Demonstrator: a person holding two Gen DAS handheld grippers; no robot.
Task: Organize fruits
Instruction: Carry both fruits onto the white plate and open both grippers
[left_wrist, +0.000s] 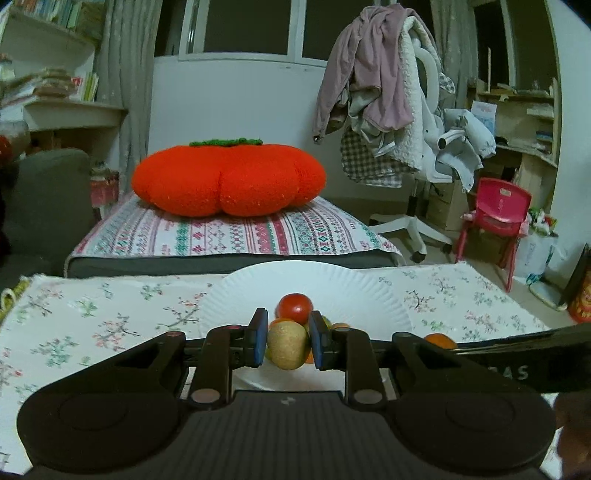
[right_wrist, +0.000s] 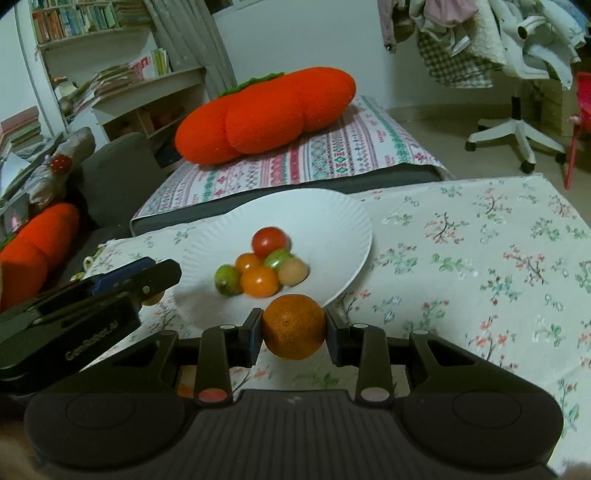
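Grippers come first, both held low over the near rim of the white paper plate (right_wrist: 343, 221). The left gripper (left_wrist: 287, 341) is clamped narrowly on a small tan-yellow fruit (left_wrist: 287, 345) with a dull, speckled, matte skin, pinched between its blue pads above the plate's near edge. The right gripper (right_wrist: 293, 328) is closed a little wider on a mandarin orange (right_wrist: 293, 326), round, deep orange, with a finely dimpled peel; it hangs just short of the plate's near rim, over the floral tablecloth (right_wrist: 480, 258).

On the plate, nearer its front than its centre, sits a tight cluster: a glossy orange cherry tomato (right_wrist: 259, 282), a second smaller orange one (right_wrist: 246, 263), two shiny green ones (right_wrist: 227, 280) (right_wrist: 277, 258), a pale beige round fruit (right_wrist: 293, 271), and a red cherry tomato (right_wrist: 269, 240) farthest back. They touch one another; the plate's back half is bare.

Beyond the plate lies a patterned striped cushion cover (left_wrist: 229, 232), and on it a large orange pumpkin-shaped pillow (left_wrist: 229, 177) with a green top. Well behind and to the right of the plate stands a white office chair (left_wrist: 413, 155) heaped with clothes.
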